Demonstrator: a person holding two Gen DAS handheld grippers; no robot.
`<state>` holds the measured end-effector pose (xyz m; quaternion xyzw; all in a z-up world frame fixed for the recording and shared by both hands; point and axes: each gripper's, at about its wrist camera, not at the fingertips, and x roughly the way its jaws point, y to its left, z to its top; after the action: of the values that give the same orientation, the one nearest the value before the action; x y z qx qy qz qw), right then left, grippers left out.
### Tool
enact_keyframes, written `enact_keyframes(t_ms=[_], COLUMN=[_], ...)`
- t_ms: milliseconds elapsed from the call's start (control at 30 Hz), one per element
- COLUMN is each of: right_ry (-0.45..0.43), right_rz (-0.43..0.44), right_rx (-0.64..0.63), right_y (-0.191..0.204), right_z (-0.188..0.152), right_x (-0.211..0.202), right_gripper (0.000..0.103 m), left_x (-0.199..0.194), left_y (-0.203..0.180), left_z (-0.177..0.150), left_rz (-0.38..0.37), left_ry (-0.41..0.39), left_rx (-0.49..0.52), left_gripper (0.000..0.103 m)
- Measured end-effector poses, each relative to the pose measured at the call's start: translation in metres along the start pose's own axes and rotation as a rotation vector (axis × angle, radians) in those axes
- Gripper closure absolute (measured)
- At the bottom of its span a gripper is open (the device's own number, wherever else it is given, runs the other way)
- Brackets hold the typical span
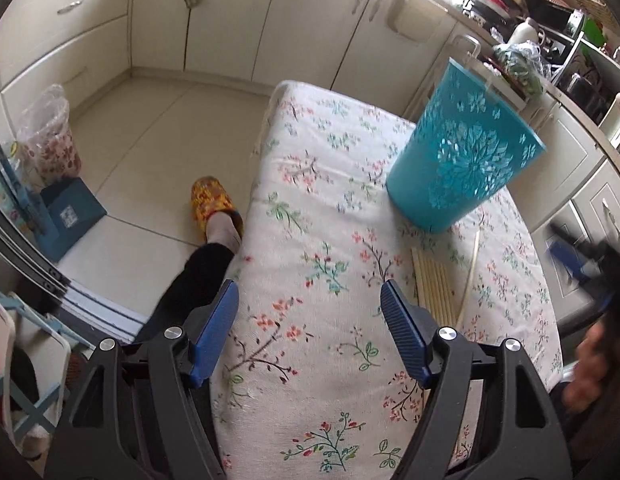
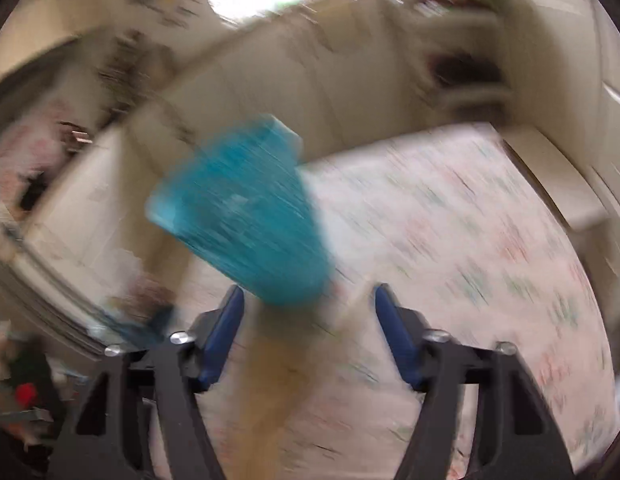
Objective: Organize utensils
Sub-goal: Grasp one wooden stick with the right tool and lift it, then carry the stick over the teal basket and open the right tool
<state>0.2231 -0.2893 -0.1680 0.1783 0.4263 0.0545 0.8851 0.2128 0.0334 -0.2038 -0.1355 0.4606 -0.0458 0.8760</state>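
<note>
A teal plastic cup-shaped holder (image 1: 462,152) with cut-out flower patterns stands on the floral tablecloth (image 1: 330,208). A bundle of pale wooden chopsticks (image 1: 436,284) lies on the cloth in front of it, with one loose chopstick (image 1: 470,268) beside it. My left gripper (image 1: 310,308) is open and empty above the cloth, left of the chopsticks. My right gripper (image 2: 310,312) is open; its view is heavily blurred. The teal holder (image 2: 245,216) sits just beyond its fingers, and a tan smear, likely the chopsticks (image 2: 277,380), runs between them. The right gripper also shows blurred at the right edge of the left wrist view (image 1: 582,264).
Cream kitchen cabinets (image 1: 229,20) surround the table. A counter at the right holds pots, jars and bags (image 1: 522,40). A person's leg and yellow slipper (image 1: 213,208) stand on the tiled floor left of the table, near a blue box (image 1: 69,212).
</note>
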Motion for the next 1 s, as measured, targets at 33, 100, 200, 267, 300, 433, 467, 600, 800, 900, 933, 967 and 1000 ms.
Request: enact_keyframes(t_ms=[33, 100, 200, 267, 300, 433, 467, 600, 800, 900, 933, 967, 1000], right_ry=[0.027, 0.065, 0.077, 0.12, 0.102, 0.14, 0.155, 0.151, -0.099, -0.319, -0.385, -0.446, -0.518], right_rz=[-0.029, -0.066, -0.126, -0.227, -0.273, -0.23, -0.199, 0.055, 0.477, 0.508, 0.496, 0.476, 0.435], right_rx=[0.022, 0.037, -0.014, -0.12, -0.183, -0.319, -0.293, -0.047, 0.123, 0.094, 0.075, 0.062, 0.054], right_y=[-0.008, -0.014, 0.002, 0.019, 0.026, 0.04, 0.035, -0.005, 0.003, 0.033, 0.045, 0.055, 0.065], right_z=[-0.004, -0.009, -0.004, -0.006, -0.01, -0.015, -0.014, -0.008, 0.033, 0.073, 0.085, 0.094, 0.104], right_x=[0.01, 0.029, 0.049, 0.072, 0.075, 0.073, 0.07, 0.033, -0.063, -0.096, -0.1, -0.1, -0.098], right_gripper=[0.038, 0.043, 0.046, 0.052, 0.06, 0.098, 0.098, 0.098, 0.098, 0.097, 0.097, 0.097, 0.097], left_x=[0.003, 0.008, 0.013, 0.014, 0.015, 0.014, 0.014, 0.014, 0.011, 0.009, 0.008, 0.006, 0.005], left_y=[-0.002, -0.004, -0.005, -0.005, -0.005, -0.001, 0.0, 0.006, 0.008, 0.002, 0.001, -0.001, -0.001], left_z=[-0.002, -0.004, -0.006, -0.006, -0.007, -0.007, -0.007, -0.007, -0.006, -0.007, -0.007, -0.008, -0.008], left_rz=[-0.001, -0.002, -0.005, -0.005, -0.005, -0.007, -0.008, -0.016, -0.019, -0.022, -0.022, -0.023, -0.023], left_ry=[0.008, 0.023, 0.035, 0.04, 0.041, 0.039, 0.04, 0.043, 0.038, 0.034, 0.032, 0.026, 0.023], left_rx=[0.005, 0.013, 0.009, 0.006, 0.006, -0.001, -0.005, -0.024, -0.037, -0.023, -0.019, -0.012, -0.009], left_gripper=[0.033, 0.033, 0.033, 0.033, 0.033, 0.033, 0.033, 0.033, 0.033, 0.033, 0.033, 0.032, 0.032])
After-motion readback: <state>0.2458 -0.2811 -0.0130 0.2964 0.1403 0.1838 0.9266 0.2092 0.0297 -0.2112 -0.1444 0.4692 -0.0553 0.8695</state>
